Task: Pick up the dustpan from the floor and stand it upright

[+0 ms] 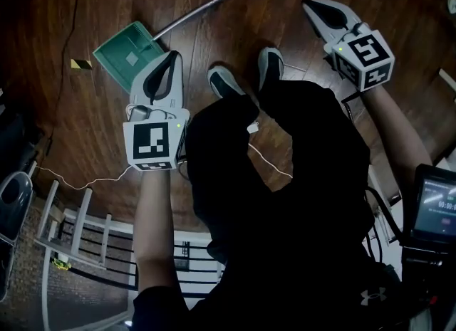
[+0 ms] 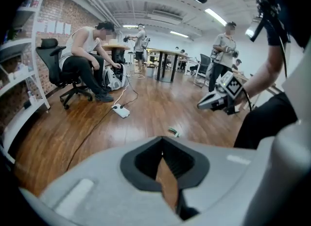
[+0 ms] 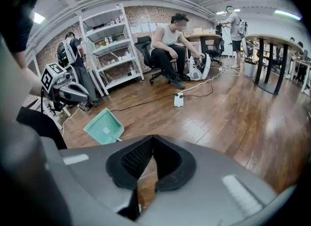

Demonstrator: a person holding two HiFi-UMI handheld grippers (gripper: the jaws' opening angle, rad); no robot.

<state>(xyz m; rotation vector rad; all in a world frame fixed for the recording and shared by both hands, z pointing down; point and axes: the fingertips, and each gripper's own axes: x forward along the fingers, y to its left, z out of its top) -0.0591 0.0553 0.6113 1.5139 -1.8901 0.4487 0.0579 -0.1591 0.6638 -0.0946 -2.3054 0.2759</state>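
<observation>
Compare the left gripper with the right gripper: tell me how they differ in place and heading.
In the head view the left gripper lies right beside the green dustpan; the right gripper is far from it, over the wooden floor beyond the shoes. The left gripper points almost straight up the picture, while the right gripper slants up and to the left. Shared: both are shut and hold nothing.

An Under Armour logo (image 1: 372, 295) marks the person's dark clothing (image 1: 285, 201).
</observation>
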